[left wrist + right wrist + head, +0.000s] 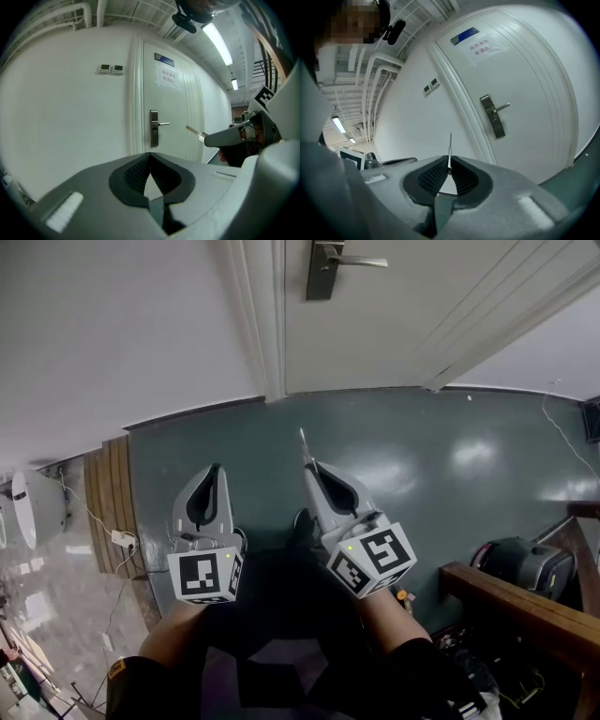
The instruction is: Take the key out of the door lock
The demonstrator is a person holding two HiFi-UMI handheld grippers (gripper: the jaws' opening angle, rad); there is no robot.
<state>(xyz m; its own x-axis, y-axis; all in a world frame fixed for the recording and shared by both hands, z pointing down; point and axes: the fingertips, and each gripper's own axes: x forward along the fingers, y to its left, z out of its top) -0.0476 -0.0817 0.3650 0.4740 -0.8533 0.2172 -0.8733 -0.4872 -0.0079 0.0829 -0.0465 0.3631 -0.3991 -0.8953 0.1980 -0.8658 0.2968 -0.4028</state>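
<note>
Nearest are two hand-held grippers, side by side above a dark green floor (450, 456); the right gripper (309, 467) is clamped on the key (303, 441), its blade jutting from the jaw tips toward the white door (422, 315), well apart from the lock plate (322, 268). The left gripper (215, 470) has its jaws pressed together on nothing.
</note>
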